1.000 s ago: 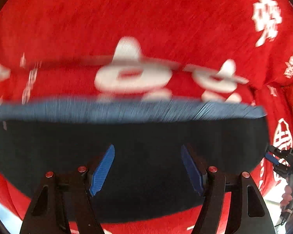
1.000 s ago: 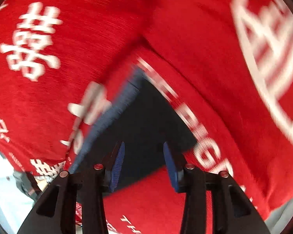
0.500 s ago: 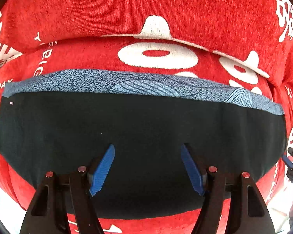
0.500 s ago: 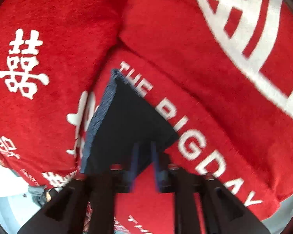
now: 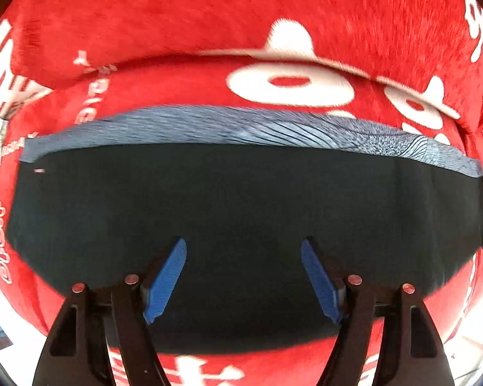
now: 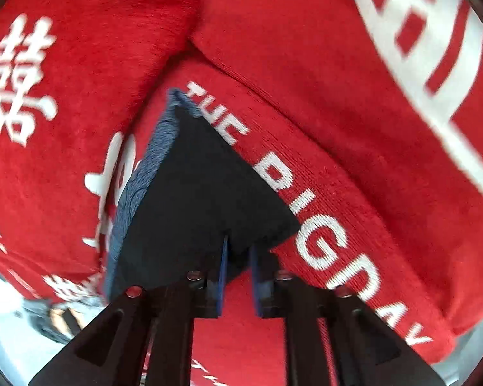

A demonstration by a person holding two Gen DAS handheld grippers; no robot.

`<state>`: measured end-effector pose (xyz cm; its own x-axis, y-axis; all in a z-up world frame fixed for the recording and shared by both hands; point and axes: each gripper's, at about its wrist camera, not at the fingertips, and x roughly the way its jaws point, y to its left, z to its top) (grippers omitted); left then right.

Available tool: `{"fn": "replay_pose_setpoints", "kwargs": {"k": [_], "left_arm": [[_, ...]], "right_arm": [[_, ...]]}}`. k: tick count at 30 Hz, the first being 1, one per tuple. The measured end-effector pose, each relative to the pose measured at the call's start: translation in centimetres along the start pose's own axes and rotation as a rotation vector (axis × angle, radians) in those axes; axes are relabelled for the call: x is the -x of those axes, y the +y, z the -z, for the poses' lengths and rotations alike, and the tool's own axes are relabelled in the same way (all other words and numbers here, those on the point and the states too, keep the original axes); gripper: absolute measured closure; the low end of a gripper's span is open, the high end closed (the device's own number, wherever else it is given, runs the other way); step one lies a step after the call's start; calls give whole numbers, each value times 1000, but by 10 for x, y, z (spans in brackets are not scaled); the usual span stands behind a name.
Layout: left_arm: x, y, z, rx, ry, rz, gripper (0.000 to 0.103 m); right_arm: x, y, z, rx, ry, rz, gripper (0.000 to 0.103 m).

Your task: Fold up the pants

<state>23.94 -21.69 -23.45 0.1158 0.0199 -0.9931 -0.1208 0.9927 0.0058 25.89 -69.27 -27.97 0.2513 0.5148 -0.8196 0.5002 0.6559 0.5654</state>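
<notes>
The left hand-held gripper [image 5: 243,276] hovers released, blue pads spread wide over the dark pants [image 5: 241,212], which lie folded flat on the red printed cover [image 5: 209,19]. The right hand-held gripper [image 6: 238,276] is clenched on the pants' near corner.

Red plush sofa cover [image 5: 209,25] filling nearly all of both views, printed with white Chinese characters [image 6: 19,80] and the English words "THE BIG DAY" [image 6: 309,225]. Seat cushion [image 5: 177,90] meeting a back cushion along a deep crease. Pale, brightly lit floor [image 6: 3,321] glimpsed at the lower corners, blurred and washed out.
</notes>
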Motion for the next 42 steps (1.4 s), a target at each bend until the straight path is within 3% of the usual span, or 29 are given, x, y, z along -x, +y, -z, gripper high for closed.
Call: {"fn": "replay_pose_setpoints", "kwargs": {"k": [5,6,8,12,16,23,27,33,34,35,36,37,38,39,42], "left_arm": [[18,59,11,53,-14,-5,28],[21,79,16,64,-19,-13,28],[23,108,18,73,-34,-24,28],[17,179,18,94,-57,-43,28],[8,258,18,148,-70,-57,28],[-15,373,15,256,-124,-17,28],[-45,407,18,272,-111,90,28],[-56,411,20,228,-155,202,28],[-56,410,20,224,-157,217,30],[-57,410,19,220,-153,231,41],[-59,410,17,217,-140,251,46],[-60,411,16,217,-138,260,46],[-60,410,15,216,-138,261,48],[-60,410,15,213,-135,261,55],[-51,414,23,222,-144,250,55]], "right_arm": [[10,73,23,280,74,-8,70],[4,99,31,361,94,-9,61],[-15,149,49,494,127,-20,57],[-81,259,96,754,251,-81,57],[-157,362,174,1024,365,-68,57],[-309,523,289,1277,536,-63,57],[-386,571,339,1410,601,3,57],[-441,590,363,1503,664,98,57],[-447,590,364,1504,687,115,57],[-454,588,366,1495,714,133,57],[-457,587,366,1484,740,139,67],[-460,586,368,1472,765,150,87],[-460,584,368,1471,773,163,93],[-457,583,369,1473,776,164,97],[-437,592,370,1443,811,58,99]]}}
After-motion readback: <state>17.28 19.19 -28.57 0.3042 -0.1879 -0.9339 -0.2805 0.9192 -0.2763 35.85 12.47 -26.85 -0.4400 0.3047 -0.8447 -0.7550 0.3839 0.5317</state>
